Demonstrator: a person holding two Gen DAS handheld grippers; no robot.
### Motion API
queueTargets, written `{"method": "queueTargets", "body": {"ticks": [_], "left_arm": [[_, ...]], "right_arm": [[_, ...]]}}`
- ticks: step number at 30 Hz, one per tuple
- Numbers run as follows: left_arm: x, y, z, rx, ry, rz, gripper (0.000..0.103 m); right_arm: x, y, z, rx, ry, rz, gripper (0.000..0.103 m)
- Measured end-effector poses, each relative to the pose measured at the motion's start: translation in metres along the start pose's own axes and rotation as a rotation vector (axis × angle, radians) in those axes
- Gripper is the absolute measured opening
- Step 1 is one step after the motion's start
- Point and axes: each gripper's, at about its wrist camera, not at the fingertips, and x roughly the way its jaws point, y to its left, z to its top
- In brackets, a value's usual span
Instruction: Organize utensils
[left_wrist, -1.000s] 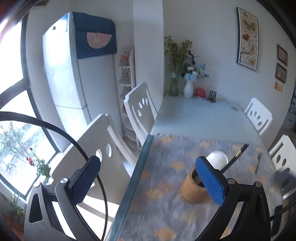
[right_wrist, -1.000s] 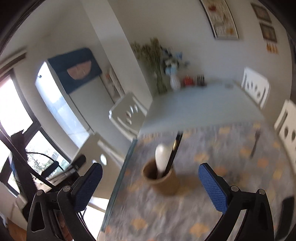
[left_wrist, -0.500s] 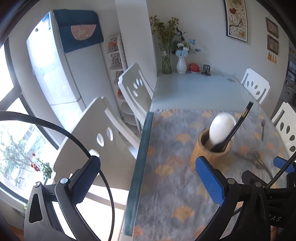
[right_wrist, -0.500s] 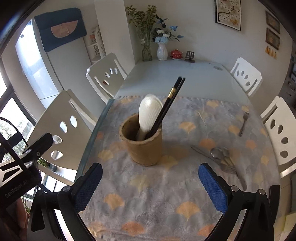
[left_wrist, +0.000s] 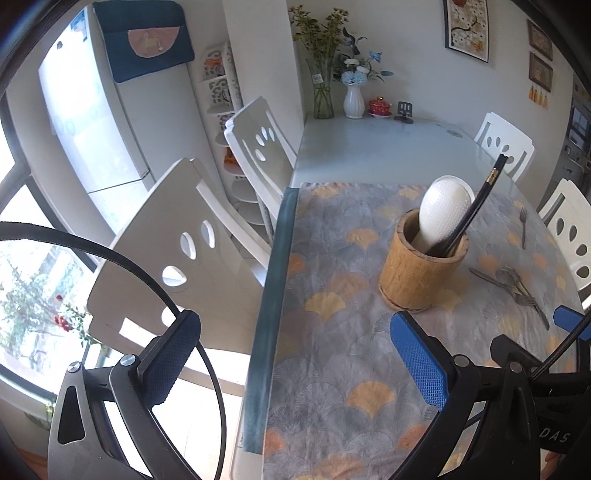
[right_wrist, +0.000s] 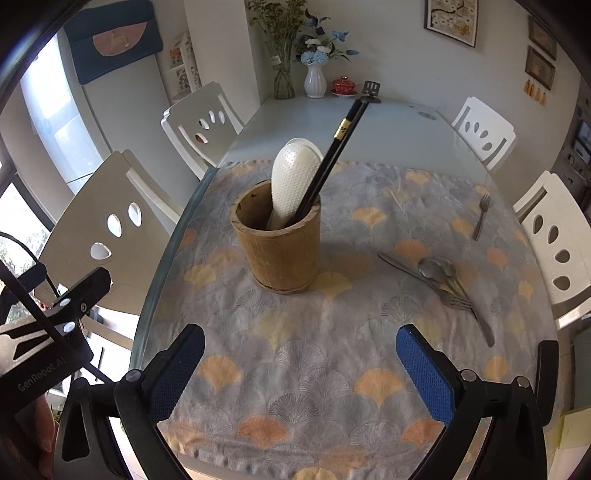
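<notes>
A wooden utensil holder (right_wrist: 277, 243) (left_wrist: 421, 266) stands on the patterned cloth (right_wrist: 303, 354), with a white rice paddle (right_wrist: 293, 181) (left_wrist: 443, 210) and black chopsticks (right_wrist: 332, 155) (left_wrist: 476, 206) in it. To its right lies a pile of metal spoons and a fork (right_wrist: 447, 284) (left_wrist: 513, 284). A lone fork (right_wrist: 481, 216) (left_wrist: 523, 227) lies farther right. My right gripper (right_wrist: 301, 369) is open, low over the near cloth, in front of the holder. My left gripper (left_wrist: 291, 358) is open at the table's left edge, empty.
White chairs (right_wrist: 110, 221) line both sides of the glass table (right_wrist: 399, 129). Vases with flowers (right_wrist: 316, 79), a red pot (right_wrist: 343, 85) and a small stand sit at the far end. A fridge (left_wrist: 96, 107) stands left by the window.
Both grippers have swung and lowered toward the table; the holder now sits clear and sharp in front of the right gripper. Both remain open and empty.
</notes>
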Motion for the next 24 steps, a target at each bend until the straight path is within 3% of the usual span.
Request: {"method": "queueTargets", "body": {"ticks": [16, 21, 24], "left_arm": [[0.002, -0.013, -0.002, 0.002, 0.005, -0.035, 0.103], [0.005, -0.007, -0.002, -0.032, 0.014, -0.104, 0.102], [0.007, -0.007, -0.002, -0.036, 0.016, -0.108, 0.102]], "right_arm": [[-0.003, -0.010, 0.002, 0.045, -0.009, 0.000, 0.103], [-0.003, -0.010, 0.004, 0.055, -0.010, 0.024, 0.103], [-0.003, -0.010, 0.006, 0.051, -0.012, 0.024, 0.103]]}}
